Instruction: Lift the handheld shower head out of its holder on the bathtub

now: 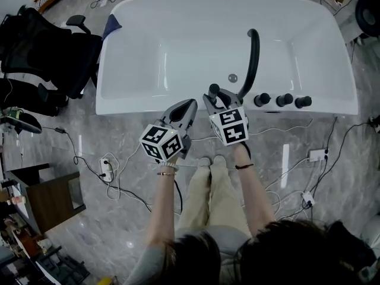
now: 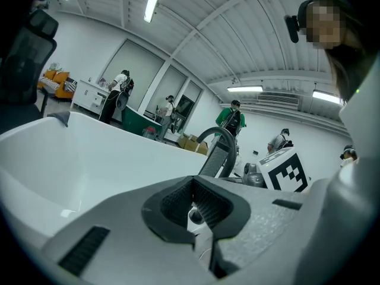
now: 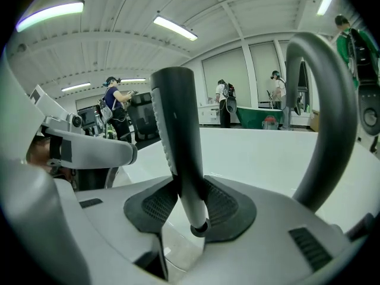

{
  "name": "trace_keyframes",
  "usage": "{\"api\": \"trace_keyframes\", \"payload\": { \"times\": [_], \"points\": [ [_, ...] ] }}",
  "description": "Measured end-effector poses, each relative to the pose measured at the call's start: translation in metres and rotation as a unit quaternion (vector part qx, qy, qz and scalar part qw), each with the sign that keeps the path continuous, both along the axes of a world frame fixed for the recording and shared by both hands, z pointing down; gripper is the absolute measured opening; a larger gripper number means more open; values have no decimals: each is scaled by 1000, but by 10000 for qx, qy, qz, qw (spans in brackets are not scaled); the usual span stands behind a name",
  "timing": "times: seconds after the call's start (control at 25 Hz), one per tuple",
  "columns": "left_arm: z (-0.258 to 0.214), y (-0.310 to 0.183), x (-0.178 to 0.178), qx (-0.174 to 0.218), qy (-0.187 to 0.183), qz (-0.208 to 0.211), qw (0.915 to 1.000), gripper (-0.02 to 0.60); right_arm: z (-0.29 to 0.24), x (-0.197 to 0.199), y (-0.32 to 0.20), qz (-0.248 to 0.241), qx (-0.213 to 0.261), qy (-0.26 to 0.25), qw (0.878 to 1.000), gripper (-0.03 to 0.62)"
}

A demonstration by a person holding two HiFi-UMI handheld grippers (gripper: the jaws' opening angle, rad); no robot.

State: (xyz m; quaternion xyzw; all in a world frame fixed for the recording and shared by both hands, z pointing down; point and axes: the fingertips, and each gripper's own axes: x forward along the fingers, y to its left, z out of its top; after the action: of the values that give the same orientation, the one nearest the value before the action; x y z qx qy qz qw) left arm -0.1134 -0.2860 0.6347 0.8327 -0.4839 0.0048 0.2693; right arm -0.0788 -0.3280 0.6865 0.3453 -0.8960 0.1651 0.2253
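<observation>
Right gripper view: shower head (image 3: 178, 135) upright, its slim handle pinched in the right gripper (image 3: 189, 202) at the bathtub (image 1: 142, 107) near rim; smooth handle could slip, or clip the spout (image 3: 323, 117) just right; left gripper (image 2: 199, 205) closed, empty.

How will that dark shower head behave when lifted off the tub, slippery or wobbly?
Probably stiff: the shower head is a rigid-looking dark wand, upright between the right gripper's fingers. Its smooth, round, tapering handle may slip or twist. No hose is visible, so drag is uncertain.
</observation>
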Motion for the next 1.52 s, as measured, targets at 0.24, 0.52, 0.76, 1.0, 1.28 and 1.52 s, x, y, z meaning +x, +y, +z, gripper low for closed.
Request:
{"api": "trace_keyframes", "payload": {
  "times": [0.24,0.52,0.76,1.0,1.28,1.52],
  "points": [
    [-25,0,3,93,52,70,9999,5,-39,4,2,88,154,-139,9997,133],
    [-59,6,4,205,83,165,9996,5,-84,7,8,192,273,-299,9990,133],
    [-93,12,9,367,16,275,9989,5,-130,15,13,262,453,-426,9977,133],
    [-137,25,21,646,-102,505,9966,5,-177,29,26,313,640,-648,9954,133],
    [-169,32,14,946,-352,695,9925,5,-219,26,36,169,945,-734,9927,133],
    [-199,38,11,1199,-404,777,9889,5,-245,28,45,134,1067,-806,9909,133]
  ]
}}
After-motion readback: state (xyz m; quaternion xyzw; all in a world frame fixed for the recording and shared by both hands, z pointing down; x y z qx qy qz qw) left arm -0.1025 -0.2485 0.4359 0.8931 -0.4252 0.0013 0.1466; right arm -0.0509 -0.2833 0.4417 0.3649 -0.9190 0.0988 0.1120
